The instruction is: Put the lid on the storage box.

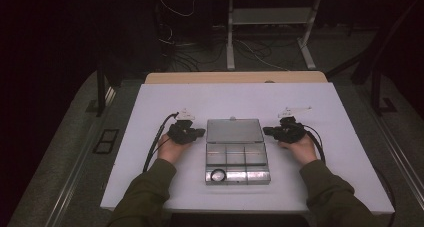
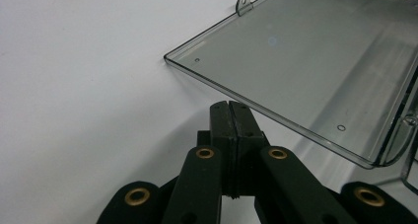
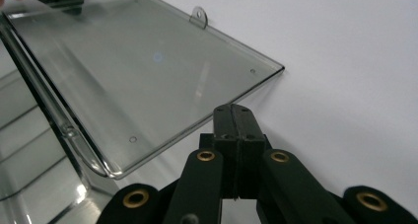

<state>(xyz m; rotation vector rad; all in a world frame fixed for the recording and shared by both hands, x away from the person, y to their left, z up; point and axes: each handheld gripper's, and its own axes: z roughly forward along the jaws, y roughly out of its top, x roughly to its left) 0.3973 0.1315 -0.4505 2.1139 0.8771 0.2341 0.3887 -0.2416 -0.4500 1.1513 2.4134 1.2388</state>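
Your clear plastic compartment box (image 1: 237, 157) lies on the white counter (image 1: 150, 177), its lid (image 1: 235, 130) swung open and lying back on the far side of the tray, with a small black ring (image 1: 218, 175) in the tray's near-left compartment. Your left tongs (image 1: 199, 132) sit just beside the lid's left edge, jaws fully together on nothing. Your right tongs (image 1: 266, 131) sit just beside the lid's right edge, likewise closed and empty.
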